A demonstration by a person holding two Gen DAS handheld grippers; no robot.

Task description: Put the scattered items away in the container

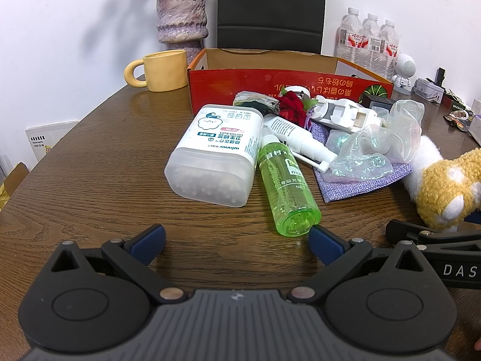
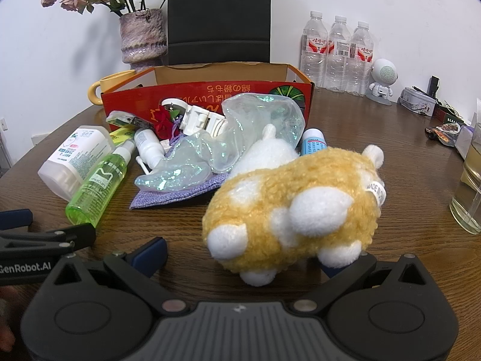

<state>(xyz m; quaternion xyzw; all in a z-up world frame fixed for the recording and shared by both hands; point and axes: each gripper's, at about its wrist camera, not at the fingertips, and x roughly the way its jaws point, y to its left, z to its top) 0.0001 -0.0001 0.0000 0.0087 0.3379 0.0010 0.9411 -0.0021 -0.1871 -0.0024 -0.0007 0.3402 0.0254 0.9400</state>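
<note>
A red cardboard box (image 1: 288, 81) (image 2: 207, 90) stands open at the back of the brown table. In front of it lie a cotton bud box (image 1: 215, 156), a green spray bottle (image 1: 285, 186), a white spray bottle (image 1: 297, 138), a white plastic device (image 1: 342, 112), a red fabric rose (image 1: 290, 106), a shimmering plastic bag (image 2: 240, 138) and a purple pouch (image 2: 177, 194). My left gripper (image 1: 236, 242) is open just short of the green bottle's base. My right gripper (image 2: 243, 257) is open, with the rear of a yellow-and-white plush toy (image 2: 300, 204) between its fingers, untouched by the pads.
A yellow mug (image 1: 163, 70) and a purple vase (image 2: 142, 39) stand left of the box, with a black chair (image 1: 272, 9) behind it. Water bottles (image 2: 336, 51), a small white robot figure (image 2: 383, 81) and a tin sit at the back right. A glass of liquid (image 2: 469, 192) stands near the right edge.
</note>
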